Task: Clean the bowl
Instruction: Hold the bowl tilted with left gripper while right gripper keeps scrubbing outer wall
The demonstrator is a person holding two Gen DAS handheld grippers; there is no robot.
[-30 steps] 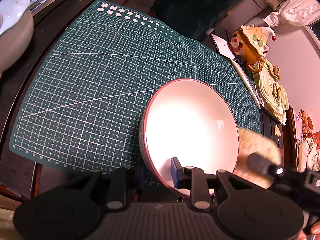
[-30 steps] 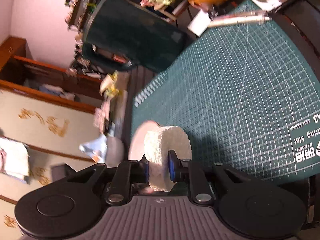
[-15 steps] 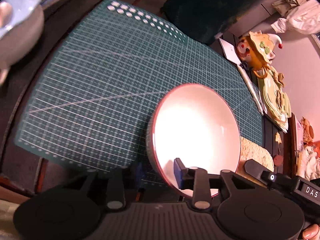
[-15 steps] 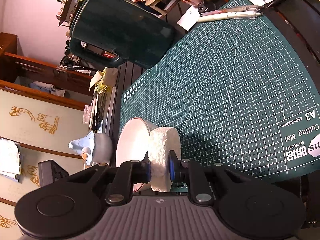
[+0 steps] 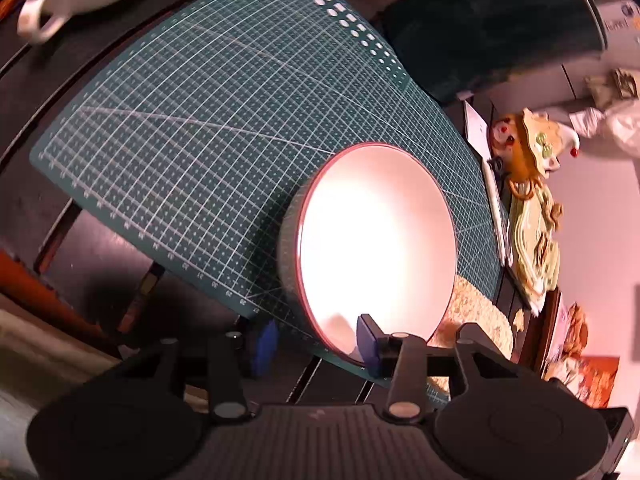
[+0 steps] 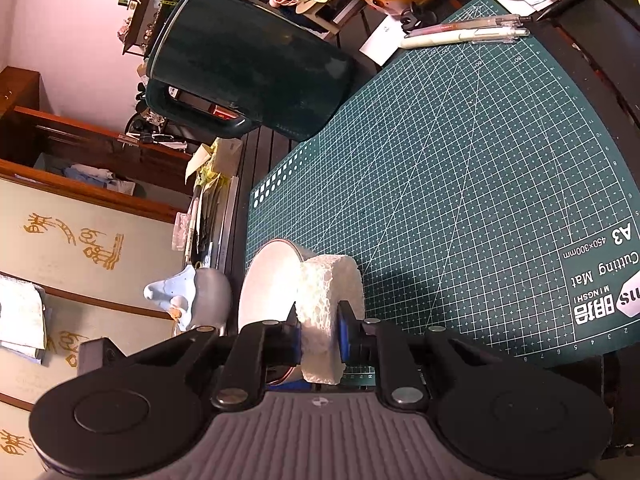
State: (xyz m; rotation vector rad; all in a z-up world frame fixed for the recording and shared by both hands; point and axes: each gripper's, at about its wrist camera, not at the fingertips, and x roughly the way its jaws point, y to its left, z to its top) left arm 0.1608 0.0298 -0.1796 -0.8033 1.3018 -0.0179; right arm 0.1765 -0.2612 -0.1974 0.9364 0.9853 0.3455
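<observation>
- Setting: a dark slatted counter (image 6: 276,152) carries a gridded green cutting mat (image 5: 208,120).
- My left claw (image 5: 316,340), whose jaws have just been closing, grips the rim of the tilted bowl (image 5: 376,240), one pad inside and one outside.
- My right claw (image 6: 320,336) is clamped on the porous white sponge (image 6: 328,304), just beside the bowl's glossy interior.
- Technique, as I judge it: hold the rim steady and wipe in firm circles.

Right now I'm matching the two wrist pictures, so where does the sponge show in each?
Left wrist: the sponge peeks out at lower right, behind the bowl.
Right wrist: the sponge sits at bottom centre, clamped in the right gripper.
Shared landmark: the green cutting mat.
</observation>
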